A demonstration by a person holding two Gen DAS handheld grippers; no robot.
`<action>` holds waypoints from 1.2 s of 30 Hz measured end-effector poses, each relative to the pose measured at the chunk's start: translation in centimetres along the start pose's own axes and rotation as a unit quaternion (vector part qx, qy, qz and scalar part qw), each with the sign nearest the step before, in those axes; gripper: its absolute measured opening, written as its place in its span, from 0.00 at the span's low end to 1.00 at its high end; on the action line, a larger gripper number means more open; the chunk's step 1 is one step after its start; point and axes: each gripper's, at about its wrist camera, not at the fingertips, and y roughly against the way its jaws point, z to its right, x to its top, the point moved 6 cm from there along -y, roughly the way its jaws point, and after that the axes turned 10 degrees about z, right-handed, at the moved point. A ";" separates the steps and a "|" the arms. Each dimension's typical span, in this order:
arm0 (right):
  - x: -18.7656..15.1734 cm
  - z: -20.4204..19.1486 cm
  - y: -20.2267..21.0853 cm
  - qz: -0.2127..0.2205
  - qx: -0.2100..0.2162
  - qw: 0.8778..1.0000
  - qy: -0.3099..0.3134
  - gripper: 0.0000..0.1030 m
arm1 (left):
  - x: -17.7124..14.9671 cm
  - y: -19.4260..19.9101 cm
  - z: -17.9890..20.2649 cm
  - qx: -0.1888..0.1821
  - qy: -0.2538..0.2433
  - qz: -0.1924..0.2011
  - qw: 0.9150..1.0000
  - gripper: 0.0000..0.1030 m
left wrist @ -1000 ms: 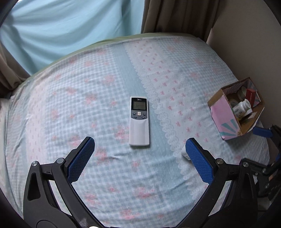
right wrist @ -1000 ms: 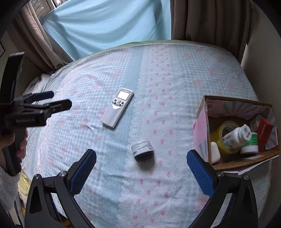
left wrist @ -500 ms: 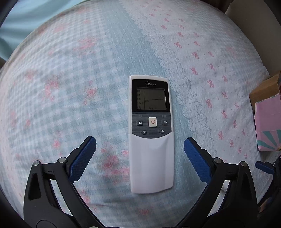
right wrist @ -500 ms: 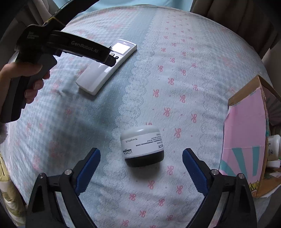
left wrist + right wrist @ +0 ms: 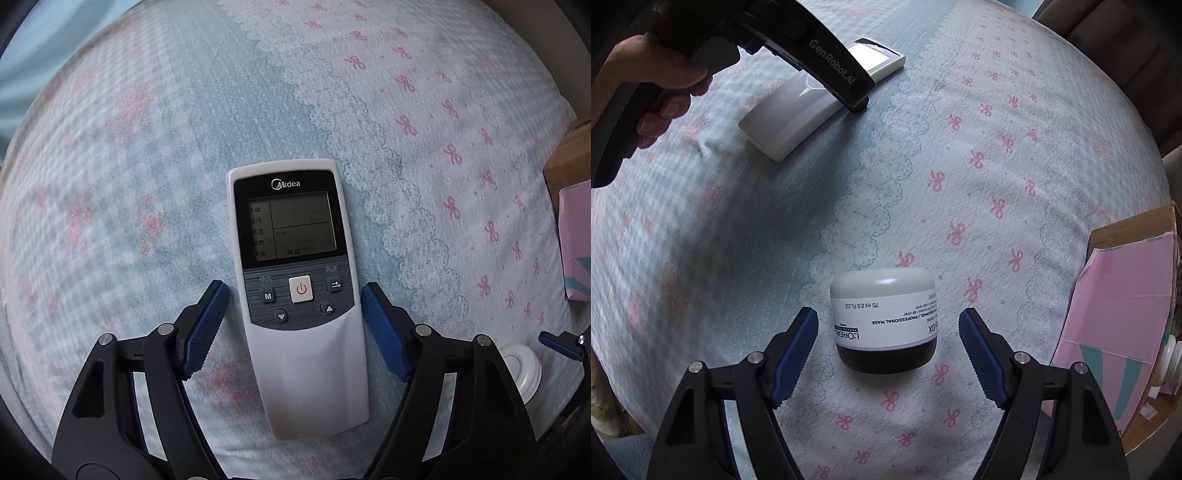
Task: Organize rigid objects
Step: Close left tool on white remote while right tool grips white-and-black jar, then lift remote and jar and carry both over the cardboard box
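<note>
A white Midea remote control (image 5: 299, 288) lies flat on the bed, screen up. My left gripper (image 5: 293, 325) is open with one blue pad on each side of its button area, close to its edges. The remote also shows in the right wrist view (image 5: 798, 114), partly under the left gripper's black body. A L'Oreal jar (image 5: 882, 325) with a white label and black lid lies upside down on the bed. My right gripper (image 5: 888, 350) is open and straddles it, pads a little apart from its sides. The jar also shows in the left wrist view (image 5: 521, 369).
A cardboard box with pink paper sides (image 5: 1115, 321) stands at the right edge of the bed and holds bottles (image 5: 1171, 350); its corner shows in the left wrist view (image 5: 574, 229). The checked bedsheet (image 5: 960, 129) covers the whole surface. A hand (image 5: 665, 92) holds the left gripper.
Both grippers have come down closer to the bed and narrowed. The left now brackets the remote's middle; the right now brackets the jar.
</note>
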 end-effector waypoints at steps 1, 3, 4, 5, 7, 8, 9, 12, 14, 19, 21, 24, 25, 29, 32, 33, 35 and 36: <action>0.0 0.0 -0.1 -0.004 0.000 1.000 0.002 0.70 | 0.1 -0.1 0.1 -0.003 -0.002 -0.004 1.000 0.65; 0.2 -0.1 -0.5 -0.016 0.004 1.000 0.002 0.55 | 0.4 -0.2 0.4 -0.006 -0.008 -0.012 1.000 0.57; 0.1 -0.2 -0.6 -0.022 0.006 1.000 0.001 0.53 | 0.5 -0.3 0.5 -0.006 -0.011 -0.016 1.000 0.57; 0.2 -0.1 -0.7 -0.025 0.008 1.000 0.001 0.51 | 0.7 -0.4 0.6 -0.007 -0.013 -0.020 1.000 0.57; 0.3 -0.1 -0.7 -0.029 0.006 1.000 -0.004 0.51 | 0.9 -0.5 0.7 -0.010 -0.017 -0.026 0.999 0.56; 0.4 -0.2 -0.7 -0.032 0.005 0.999 -0.006 0.51 | 1.1 -0.5 0.9 -0.011 -0.019 -0.028 0.999 0.56; 0.4 -0.2 -0.8 -0.032 0.005 0.999 -0.008 0.51 | 1.2 -0.4 0.9 -0.011 -0.021 -0.028 0.999 0.56; 0.9 -0.3 -0.9 -0.033 0.009 0.999 -0.014 0.51 | 1.3 0.2 0.4 -0.011 -0.026 -0.024 0.999 0.56; 1.3 -0.1 -0.6 -0.031 0.011 0.999 -0.017 0.51 | 1.2 0.8 0.5 -0.012 -0.025 -0.020 0.999 0.56; 1.5 0.5 0.0 -0.024 0.012 0.999 -0.025 0.51 | 1.1 2.1 0.3 -0.018 -0.010 -0.011 1.000 0.56; 1.6 0.7 0.7 -0.020 0.012 0.999 -0.032 0.51 | 1.3 2.9 0.1 -0.020 -0.008 -0.006 1.000 0.55; 2.0 0.9 1.6 -0.013 0.010 0.999 -0.037 0.51 | 1.7 4.3 0.1 -0.022 -0.008 0.004 1.000 0.55; 2.2 1.0 2.0 -0.011 0.010 0.999 -0.038 0.51 | 1.9 4.7 0.1 -0.023 -0.008 0.008 1.000 0.55; 2.7 1.0 3.4 0.000 0.011 0.999 -0.044 0.51 | 2.1 6.9 -0.6 -0.025 -0.006 0.021 0.999 0.54; 3.0 1.0 4.3 0.008 0.012 0.999 -0.050 0.51 | 1.9 8.1 -0.7 -0.027 -0.005 0.029 0.999 0.54; 3.0 0.9 4.7 0.010 0.012 0.999 -0.051 0.51 | 1.9 8.5 -0.6 -0.027 -0.004 0.032 0.999 0.54; 2.0 0.6 6.4 0.015 0.012 0.998 -0.058 0.51 | 1.7 9.2 -0.1 -0.029 -0.002 0.036 0.999 0.54; 2.0 0.7 6.8 0.017 0.013 0.998 -0.062 0.51 | 1.1 9.5 0.3 -0.030 -0.001 0.039 0.999 0.54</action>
